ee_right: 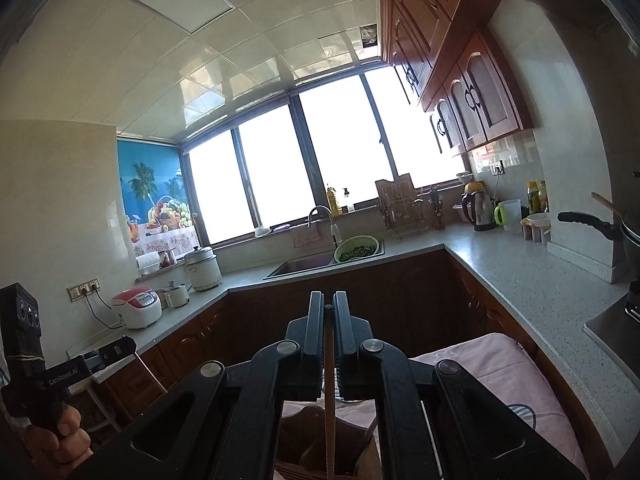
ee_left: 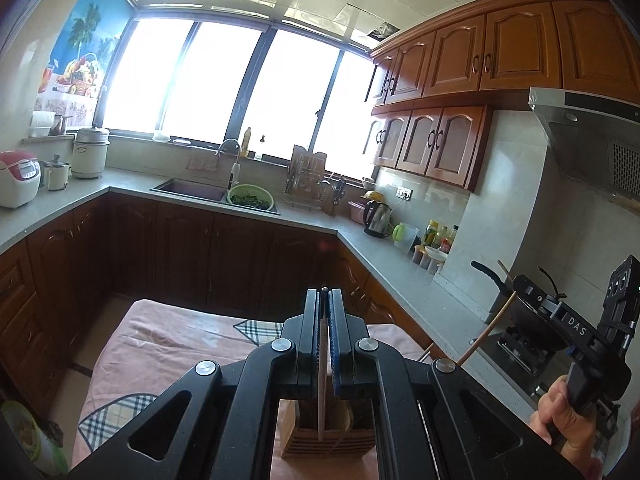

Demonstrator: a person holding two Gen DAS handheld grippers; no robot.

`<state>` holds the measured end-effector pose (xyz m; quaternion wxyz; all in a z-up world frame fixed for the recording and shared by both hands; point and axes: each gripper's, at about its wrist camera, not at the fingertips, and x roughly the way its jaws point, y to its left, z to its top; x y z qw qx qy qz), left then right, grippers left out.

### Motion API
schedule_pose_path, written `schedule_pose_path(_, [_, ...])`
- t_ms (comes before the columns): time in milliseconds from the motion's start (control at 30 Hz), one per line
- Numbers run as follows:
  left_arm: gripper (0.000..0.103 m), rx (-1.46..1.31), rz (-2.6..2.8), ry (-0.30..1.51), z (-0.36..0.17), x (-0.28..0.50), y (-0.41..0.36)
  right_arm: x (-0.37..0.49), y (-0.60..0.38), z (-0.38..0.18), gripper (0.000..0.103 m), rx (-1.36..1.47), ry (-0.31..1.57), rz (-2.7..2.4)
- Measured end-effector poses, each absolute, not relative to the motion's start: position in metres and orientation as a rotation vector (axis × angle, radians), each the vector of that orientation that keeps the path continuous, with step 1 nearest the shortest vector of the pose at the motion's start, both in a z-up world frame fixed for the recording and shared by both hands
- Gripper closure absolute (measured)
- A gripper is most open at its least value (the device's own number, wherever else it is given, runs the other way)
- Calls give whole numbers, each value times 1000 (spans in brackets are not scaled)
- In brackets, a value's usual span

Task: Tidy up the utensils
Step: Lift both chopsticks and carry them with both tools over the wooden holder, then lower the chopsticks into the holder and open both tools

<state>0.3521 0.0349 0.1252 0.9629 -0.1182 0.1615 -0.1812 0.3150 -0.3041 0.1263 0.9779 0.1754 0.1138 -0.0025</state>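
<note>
My left gripper [ee_left: 324,300] is shut on a pale chopstick [ee_left: 321,384] that hangs straight down into a slatted wooden utensil holder [ee_left: 326,436] below it. My right gripper [ee_right: 328,304] is shut on a brown wooden chopstick [ee_right: 329,412] that points down into the same wooden holder [ee_right: 308,436]. In the left wrist view the right gripper [ee_left: 532,292] appears at the right, hand-held, with its chopstick [ee_left: 488,330] slanting down. In the right wrist view the left gripper [ee_right: 120,348] appears at the far left.
The holder stands on a pink cloth [ee_left: 160,344] with plaid patches. Around it runs a grey U-shaped counter [ee_left: 404,276] with a sink [ee_left: 192,190], a green colander [ee_left: 250,197], a kettle [ee_left: 378,216], a rice cooker [ee_left: 18,178] and a stove with a wok [ee_left: 524,320].
</note>
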Motion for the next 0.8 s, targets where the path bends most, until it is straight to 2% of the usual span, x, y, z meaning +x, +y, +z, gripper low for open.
schedule_pose_path(300, [100, -293, -346, 347, 89, 412, 22, 344, -313, 98, 99, 362, 264, -22])
schedule_pose_path(800, [100, -349, -288, 433, 26, 451, 6, 354, -306, 28, 99, 425, 315, -63])
